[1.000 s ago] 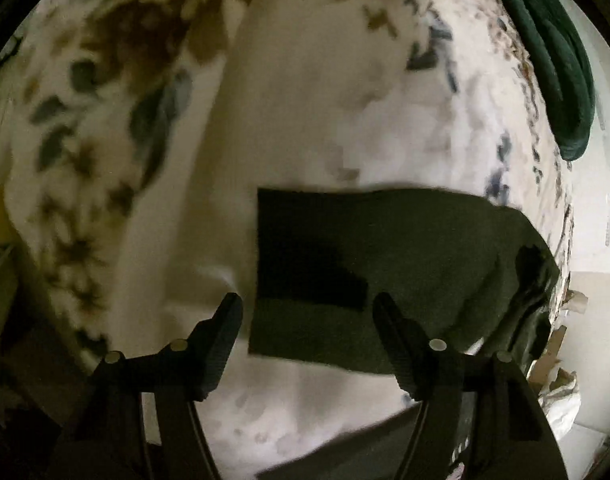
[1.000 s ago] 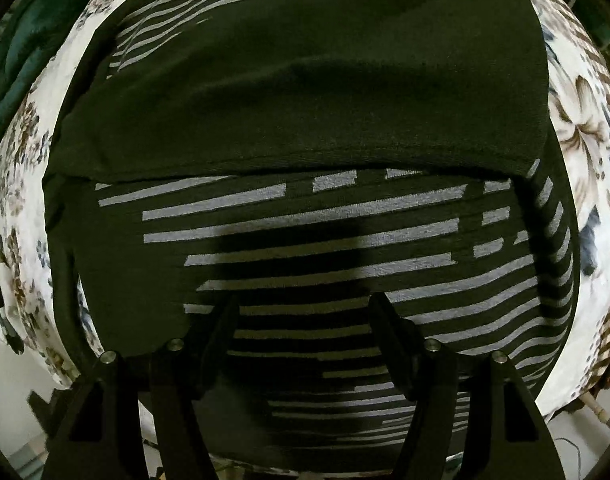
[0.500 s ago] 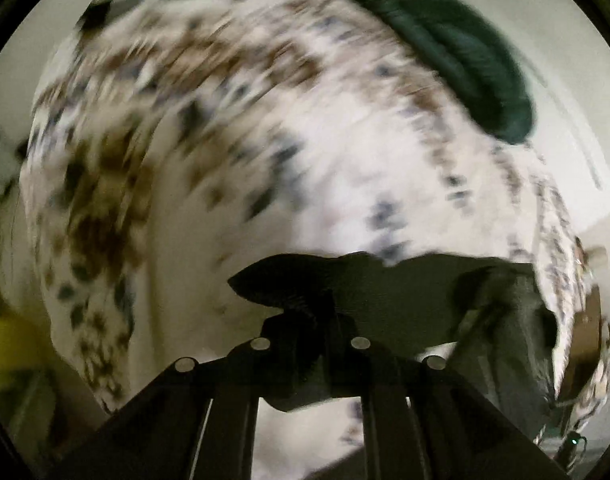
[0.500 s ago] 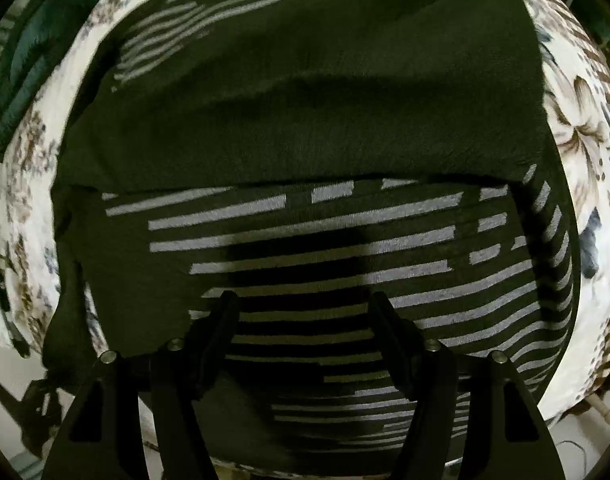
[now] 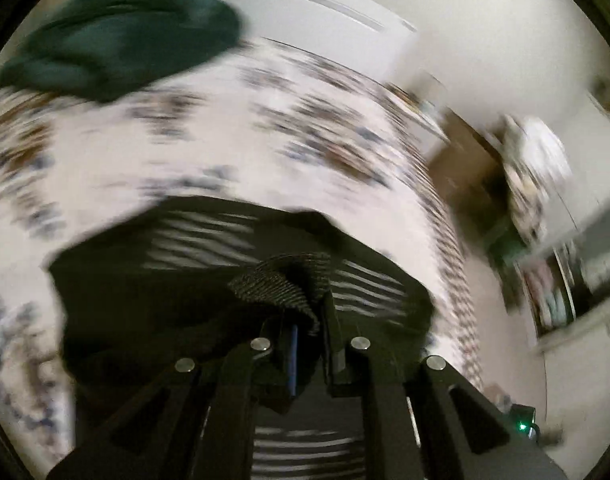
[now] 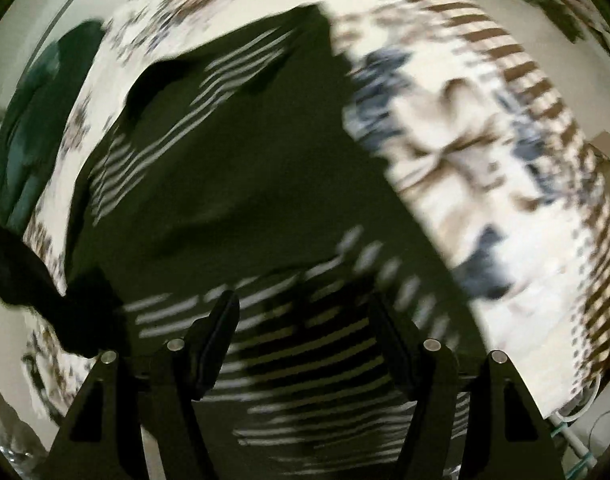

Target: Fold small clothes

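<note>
A dark green shirt with pale stripes (image 6: 233, 184) lies on a floral bedspread (image 6: 485, 152). In the left wrist view my left gripper (image 5: 307, 308) is shut on a bunched sleeve edge of the shirt (image 5: 281, 280) and holds it lifted over the shirt body (image 5: 177, 264). In the right wrist view my right gripper (image 6: 305, 320) is open just above the striped lower part of the shirt, with nothing between its fingers. Both views are motion-blurred.
A dark green blanket (image 5: 117, 44) lies bunched at the far edge of the bedspread (image 5: 265, 120); it also shows in the right wrist view (image 6: 29, 140). Beyond the bed's right side are floor and blurred furniture (image 5: 537, 184).
My left gripper shut on the shirt's sleeve, lifted it and swung it over the shirt body. My right gripper stayed open and turned, so the shirt now sits diagonally in its view.
</note>
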The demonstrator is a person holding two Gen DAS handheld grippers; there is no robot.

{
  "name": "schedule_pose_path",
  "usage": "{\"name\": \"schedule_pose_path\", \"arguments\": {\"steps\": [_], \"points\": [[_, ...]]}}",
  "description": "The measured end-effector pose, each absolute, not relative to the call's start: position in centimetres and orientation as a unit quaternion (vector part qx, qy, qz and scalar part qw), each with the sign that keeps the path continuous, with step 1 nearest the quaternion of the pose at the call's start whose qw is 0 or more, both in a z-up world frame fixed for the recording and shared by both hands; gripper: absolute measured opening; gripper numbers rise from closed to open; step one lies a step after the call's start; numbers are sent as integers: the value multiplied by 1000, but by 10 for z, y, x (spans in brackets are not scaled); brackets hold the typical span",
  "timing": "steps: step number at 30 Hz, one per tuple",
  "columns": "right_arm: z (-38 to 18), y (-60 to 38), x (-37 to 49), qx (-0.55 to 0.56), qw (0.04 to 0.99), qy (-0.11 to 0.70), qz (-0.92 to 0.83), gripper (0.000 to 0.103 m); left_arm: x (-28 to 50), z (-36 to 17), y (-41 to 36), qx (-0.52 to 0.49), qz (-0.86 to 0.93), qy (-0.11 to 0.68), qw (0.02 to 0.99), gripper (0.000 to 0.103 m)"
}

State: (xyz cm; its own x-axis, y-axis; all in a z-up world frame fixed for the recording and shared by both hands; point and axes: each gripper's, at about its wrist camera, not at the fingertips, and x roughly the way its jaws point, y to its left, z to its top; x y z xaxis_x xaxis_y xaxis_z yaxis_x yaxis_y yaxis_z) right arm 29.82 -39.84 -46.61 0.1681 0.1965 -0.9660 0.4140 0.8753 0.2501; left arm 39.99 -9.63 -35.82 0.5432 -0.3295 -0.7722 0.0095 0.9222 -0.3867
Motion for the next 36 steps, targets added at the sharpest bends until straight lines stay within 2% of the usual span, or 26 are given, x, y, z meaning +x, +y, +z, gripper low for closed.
{"name": "schedule_pose_path", "arguments": {"steps": [3, 7, 9, 10, 11, 12, 14, 22, 27, 31, 32, 33, 35, 36], "points": [[-467, -424, 302, 244, 727, 635, -93, 69, 417, -377, -164, -141, -138, 494, 847, 8], [-467, -449, 304, 249, 723, 637, -99, 69, 411, -391, -205, -116, -123, 531, 831, 13], [-465, -458, 304, 254, 722, 636, -98, 69, 406, -393, -201, -113, -115, 529, 833, 21], [-464, -458, 303, 258, 721, 636, -96, 69, 399, -391, -197, -116, -116, 523, 837, 27], [-461, -462, 302, 263, 720, 636, -94, 69, 394, -389, -184, -115, -109, 513, 844, 48], [-460, -461, 300, 267, 719, 635, -93, 69, 388, -389, -183, -110, -102, 509, 848, 74], [-450, -463, 298, 272, 721, 632, -85, 69, 382, -386, -151, -99, -76, 497, 859, 91], [-420, -425, 353, 247, 751, 613, -15, 70, 341, -405, 19, -86, 104, 498, 856, 92], [-443, -389, 423, 183, 772, 609, -20, 70, 324, -433, 84, -97, 193, 516, 829, 92], [-479, -368, 468, 144, 757, 637, -21, 68, 325, -441, 100, -95, 215, 514, 825, 92], [-488, -360, 475, 129, 752, 646, -16, 55, 327, -443, 100, -94, 217, 513, 825, 92], [-492, -354, 479, 111, 749, 653, -17, 27, 330, -446, 100, -93, 216, 513, 825, 92], [-490, -343, 478, 73, 759, 646, -24, 2, 338, -448, 101, -94, 215, 514, 825, 92], [-483, -342, 475, 65, 769, 635, -28, 0, 342, -450, 100, -98, 212, 515, 825, 92]]}}
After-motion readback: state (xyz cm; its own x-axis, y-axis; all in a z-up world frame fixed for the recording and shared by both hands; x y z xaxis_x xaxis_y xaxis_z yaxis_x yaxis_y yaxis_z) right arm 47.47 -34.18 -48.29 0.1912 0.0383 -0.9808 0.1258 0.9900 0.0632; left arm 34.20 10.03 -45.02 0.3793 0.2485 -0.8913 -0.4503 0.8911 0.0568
